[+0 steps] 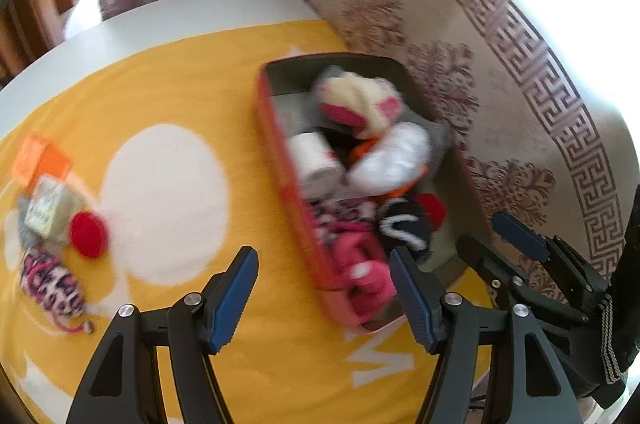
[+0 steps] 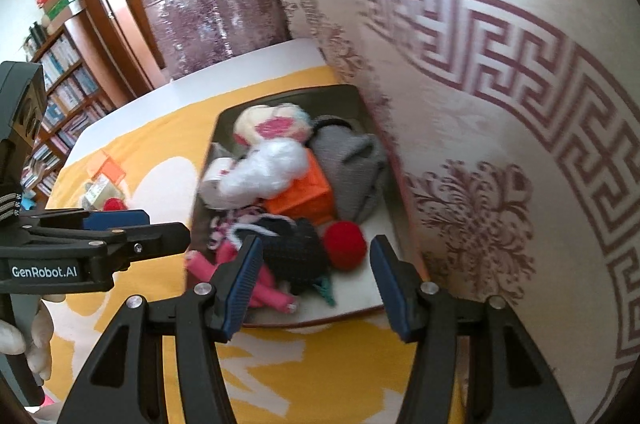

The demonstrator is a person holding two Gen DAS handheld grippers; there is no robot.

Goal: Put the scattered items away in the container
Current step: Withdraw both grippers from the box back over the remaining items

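Left wrist view: the left gripper [image 1: 324,284] hangs over the yellow cloth [image 1: 180,72] just beside the near end of the red tray [image 1: 276,144], its jaws apart with nothing between the pads. The tray sits at the right edge of the table, against the patterned couch [image 1: 460,24], and is already crowded: a cream and pink plush toy [image 1: 356,100], a white bundle [image 1: 396,156], a white tub [image 1: 314,158], a dark sock [image 1: 404,224], pink pieces [image 1: 360,276] at the near end. Still out on the cloth, well apart from the tray near the left edge: an orange box [image 1: 40,158], a pale packet [image 1: 50,206], a red ball [image 1: 89,234] and a pink spotted sock [image 1: 52,284], with something grey under the packet that I cannot identify. Right wrist view: the right gripper [image 2: 316,284] hovers above the near end of the tray, jaws at a middling gap, empty; a second red ball [image 2: 345,244], a grey knit piece [image 2: 352,164] and an orange box [image 2: 304,194] lie inside below it. The left gripper's fingers reach in from the left edge of this view. Judgement: most of the job is done; the small cluster at the left edge of the cloth remains to be carried over.
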